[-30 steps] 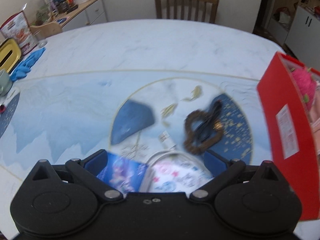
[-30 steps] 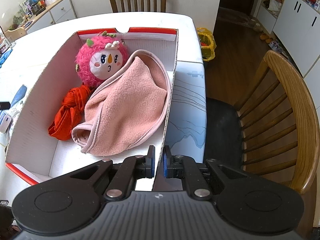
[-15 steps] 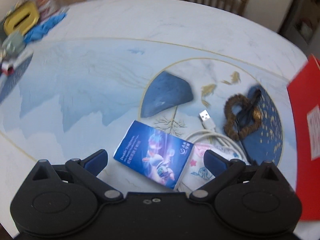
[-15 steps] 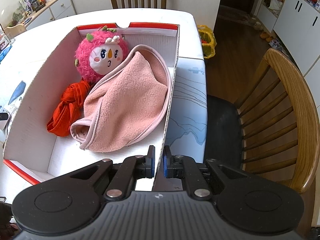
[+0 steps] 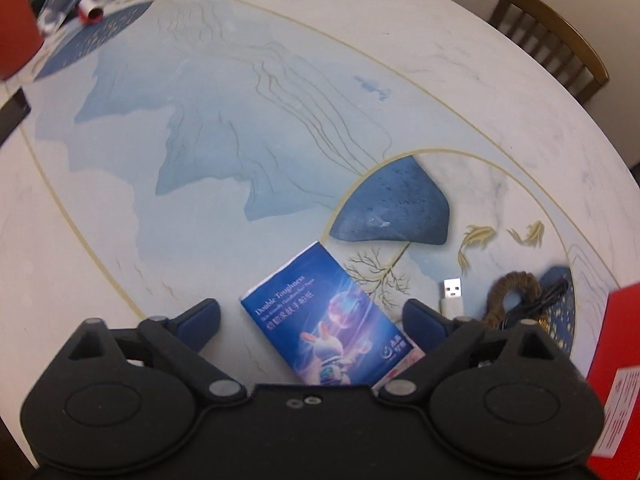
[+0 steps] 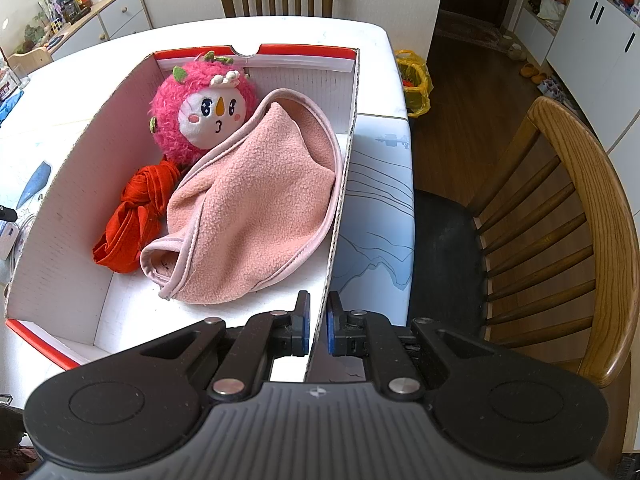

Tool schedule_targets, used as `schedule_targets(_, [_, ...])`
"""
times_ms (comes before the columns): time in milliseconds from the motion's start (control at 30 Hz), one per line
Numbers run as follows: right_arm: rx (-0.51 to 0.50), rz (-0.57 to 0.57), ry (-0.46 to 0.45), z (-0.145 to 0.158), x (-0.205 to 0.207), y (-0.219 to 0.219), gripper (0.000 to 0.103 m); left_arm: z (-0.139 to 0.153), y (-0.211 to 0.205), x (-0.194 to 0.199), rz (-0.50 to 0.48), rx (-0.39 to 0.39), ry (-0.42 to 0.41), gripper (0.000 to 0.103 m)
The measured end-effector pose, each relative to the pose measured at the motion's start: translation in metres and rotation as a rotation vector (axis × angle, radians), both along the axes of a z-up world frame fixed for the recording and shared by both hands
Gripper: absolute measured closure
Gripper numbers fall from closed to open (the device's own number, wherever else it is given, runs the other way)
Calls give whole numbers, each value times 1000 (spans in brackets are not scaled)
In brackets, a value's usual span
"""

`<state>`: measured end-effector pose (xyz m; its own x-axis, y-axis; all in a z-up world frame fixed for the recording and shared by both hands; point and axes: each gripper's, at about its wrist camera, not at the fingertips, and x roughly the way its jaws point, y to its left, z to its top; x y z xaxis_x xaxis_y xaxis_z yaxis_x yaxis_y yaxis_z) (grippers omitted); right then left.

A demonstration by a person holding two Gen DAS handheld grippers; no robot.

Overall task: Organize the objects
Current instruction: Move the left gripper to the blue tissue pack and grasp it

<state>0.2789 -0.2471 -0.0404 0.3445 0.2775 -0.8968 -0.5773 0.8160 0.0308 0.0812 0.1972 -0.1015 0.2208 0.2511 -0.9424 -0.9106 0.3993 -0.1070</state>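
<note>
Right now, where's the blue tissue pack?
Left wrist view: the blue rectangular tissue pack lies flat on the table between the open left gripper's fingers, just left of the white USB plug.

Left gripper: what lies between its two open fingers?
In the left wrist view, the blue tissue pack lies on the table between the left gripper's fingers.
</note>
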Motion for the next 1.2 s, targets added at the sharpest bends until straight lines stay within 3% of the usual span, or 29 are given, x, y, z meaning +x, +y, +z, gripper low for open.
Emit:
schedule_targets(367, [1, 0, 1, -1, 0, 0, 95, 6, -6, 3, 0, 20, -10, 38])
schedule_targets(567, [3, -1, 3, -1, 0, 0, 95, 16, -12, 3, -32, 37, -24, 46])
schedule_targets(833, [6, -1, 3, -2, 0, 0, 95, 44, -32, 12, -131, 80, -66, 49])
schedule_targets(1200, [20, 0, 3, -4, 2, -1, 95, 100, -83, 37, -349, 138, -205, 49])
